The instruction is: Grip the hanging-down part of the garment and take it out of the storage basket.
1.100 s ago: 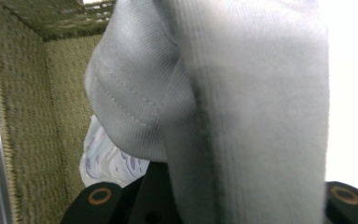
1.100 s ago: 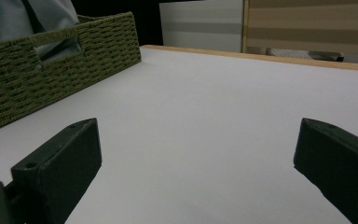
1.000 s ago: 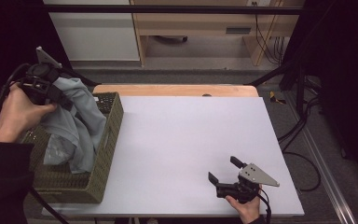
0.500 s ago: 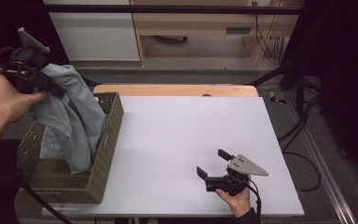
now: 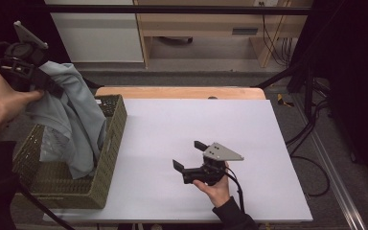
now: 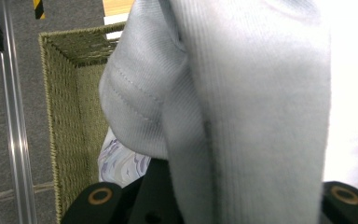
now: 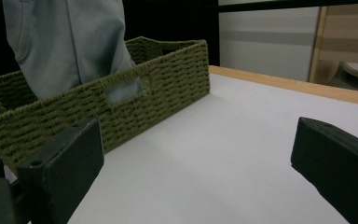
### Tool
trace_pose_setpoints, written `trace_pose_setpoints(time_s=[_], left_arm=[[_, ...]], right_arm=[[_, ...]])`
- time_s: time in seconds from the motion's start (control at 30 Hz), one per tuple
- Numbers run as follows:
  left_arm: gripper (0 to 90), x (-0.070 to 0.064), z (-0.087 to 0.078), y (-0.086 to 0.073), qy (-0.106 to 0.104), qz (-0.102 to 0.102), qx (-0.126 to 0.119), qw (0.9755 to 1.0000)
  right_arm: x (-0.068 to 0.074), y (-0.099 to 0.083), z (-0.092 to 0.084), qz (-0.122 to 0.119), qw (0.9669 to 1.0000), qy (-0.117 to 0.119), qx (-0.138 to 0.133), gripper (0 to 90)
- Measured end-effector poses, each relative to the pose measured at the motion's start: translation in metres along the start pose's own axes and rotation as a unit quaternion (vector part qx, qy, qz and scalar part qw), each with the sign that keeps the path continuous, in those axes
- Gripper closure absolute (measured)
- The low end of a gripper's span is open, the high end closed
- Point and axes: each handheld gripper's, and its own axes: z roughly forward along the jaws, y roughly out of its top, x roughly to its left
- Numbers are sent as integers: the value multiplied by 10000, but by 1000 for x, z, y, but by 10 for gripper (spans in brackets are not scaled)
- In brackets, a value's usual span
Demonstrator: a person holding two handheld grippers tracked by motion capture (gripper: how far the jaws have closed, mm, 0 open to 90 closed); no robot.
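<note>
A pale grey-blue garment [image 5: 79,124] hangs from my left gripper [image 5: 52,87], which is shut on its upper end above the far left of the table. The lower part of the cloth still trails inside the olive woven basket [image 5: 117,129]. In the left gripper view the garment [image 6: 242,102] drapes over the jaws, with the basket [image 6: 70,93] below it. My right gripper [image 5: 189,155] is held just above the white table [image 5: 172,115] near its front middle. Its jaws are open and empty, pointing left toward the basket [image 7: 121,107] and the garment [image 7: 70,42].
A patterned white and purple cloth [image 6: 121,163] lies in the basket under the garment. The basket stands along the table's left edge. A wooden strip [image 5: 182,92] runs along the table's far edge, with shelving and cables on the floor beyond.
My left gripper has risen, lifting the garment higher out of the basket. My right gripper has moved left across the table toward the basket, still open.
</note>
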Motion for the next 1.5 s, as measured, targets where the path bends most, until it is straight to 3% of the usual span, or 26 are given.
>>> trace_pose_setpoints(time_s=[0.3, 0.53, 0.77, 1.1, 1.37, 1.5], left_arm=[[831, 2, -1, -2, 44, 9, 12, 10000], [831, 0, 1, -1, 39, 35, 27, 10000], [831, -1, 0, 0, 47, 68, 38, 10000], [831, -3, 0, 1, 32, 116, 53, 9999], [831, -4, -3, 0, 62, 140, 29, 9999], [831, -6, -3, 1, 60, 171, 44, 9998]], right_arm=[[19, 20, 44, -18, 9990, 452, -58, 43], [43, 40, 76, -149, 9971, 731, -123, 51], [66, 46, 109, -192, 9944, 1041, -45, 58], [89, 48, 144, -213, 9924, 1208, 71, 70], [109, 40, 183, -236, 9903, 1290, 452, 100], [114, 41, 195, -239, 9896, 1339, 473, 116]])
